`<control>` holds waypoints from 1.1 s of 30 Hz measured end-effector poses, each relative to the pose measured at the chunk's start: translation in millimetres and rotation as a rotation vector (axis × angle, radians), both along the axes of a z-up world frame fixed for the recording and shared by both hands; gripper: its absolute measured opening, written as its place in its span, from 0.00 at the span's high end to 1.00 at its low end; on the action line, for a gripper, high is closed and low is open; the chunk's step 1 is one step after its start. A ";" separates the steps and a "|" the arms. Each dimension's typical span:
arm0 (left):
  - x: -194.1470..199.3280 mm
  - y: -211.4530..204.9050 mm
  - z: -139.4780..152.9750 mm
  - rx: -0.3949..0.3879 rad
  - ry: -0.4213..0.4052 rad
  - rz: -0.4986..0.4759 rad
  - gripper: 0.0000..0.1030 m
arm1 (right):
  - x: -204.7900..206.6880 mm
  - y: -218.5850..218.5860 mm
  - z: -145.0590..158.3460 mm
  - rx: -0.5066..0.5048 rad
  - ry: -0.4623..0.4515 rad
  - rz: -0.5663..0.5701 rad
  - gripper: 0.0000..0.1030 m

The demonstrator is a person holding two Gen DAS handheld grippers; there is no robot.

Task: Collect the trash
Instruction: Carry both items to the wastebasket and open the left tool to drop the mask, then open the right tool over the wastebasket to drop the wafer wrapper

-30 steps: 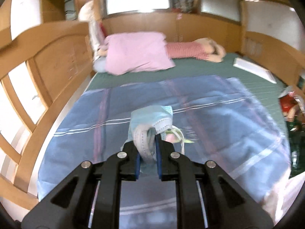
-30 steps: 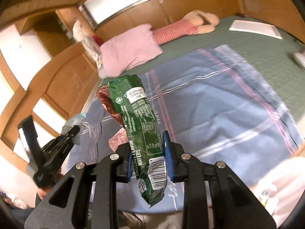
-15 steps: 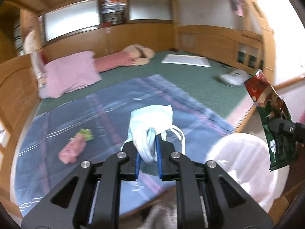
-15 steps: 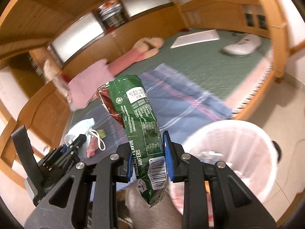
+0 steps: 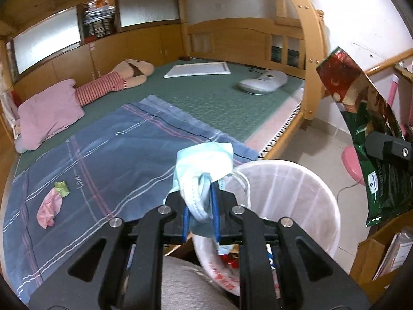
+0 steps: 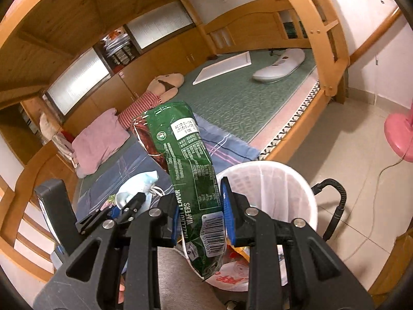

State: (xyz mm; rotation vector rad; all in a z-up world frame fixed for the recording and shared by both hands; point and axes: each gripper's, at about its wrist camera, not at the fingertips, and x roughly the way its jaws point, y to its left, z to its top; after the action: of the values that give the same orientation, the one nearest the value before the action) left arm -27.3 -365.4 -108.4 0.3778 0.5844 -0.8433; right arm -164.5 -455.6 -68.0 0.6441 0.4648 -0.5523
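Note:
My left gripper (image 5: 200, 208) is shut on a crumpled light-blue face mask (image 5: 204, 164), held over the near rim of a white trash bin (image 5: 304, 186) lined with a bag. In the right wrist view my right gripper (image 6: 200, 213) is shut on a green wafer wrapper (image 6: 180, 149) that stands upright above the same white trash bin (image 6: 284, 178). The wrapper (image 5: 371, 134) and the right gripper show at the right edge of the left wrist view. The left gripper with the face mask (image 6: 136, 186) shows at the lower left of the right wrist view. A pink crumpled scrap (image 5: 49, 206) and a green scrap (image 5: 61, 187) lie on the blue blanket (image 5: 116, 149).
The bin holds some trash and stands on a tiled floor (image 6: 335, 139) beside a wooden bed frame (image 5: 307, 51). On the green mattress (image 5: 206, 95) lie a pink pillow (image 5: 49, 111), a stuffed doll (image 5: 116, 80), a white board (image 5: 198, 68) and a white device (image 5: 263, 81). A pink fan base (image 6: 398, 134) stands on the floor.
Both grippers have swung right from over the bed to the trash bin, each keeping its item. The bin has come into view below them.

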 end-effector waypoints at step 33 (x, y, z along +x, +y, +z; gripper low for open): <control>8.6 3.4 -10.3 -0.012 0.025 0.034 0.37 | 1.8 -10.0 -18.1 0.038 0.046 -0.046 0.72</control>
State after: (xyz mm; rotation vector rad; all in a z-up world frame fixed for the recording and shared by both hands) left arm -18.7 -362.1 -118.7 0.3464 0.6074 -0.8196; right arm -162.7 -465.7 -86.1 0.6808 0.5056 -0.6044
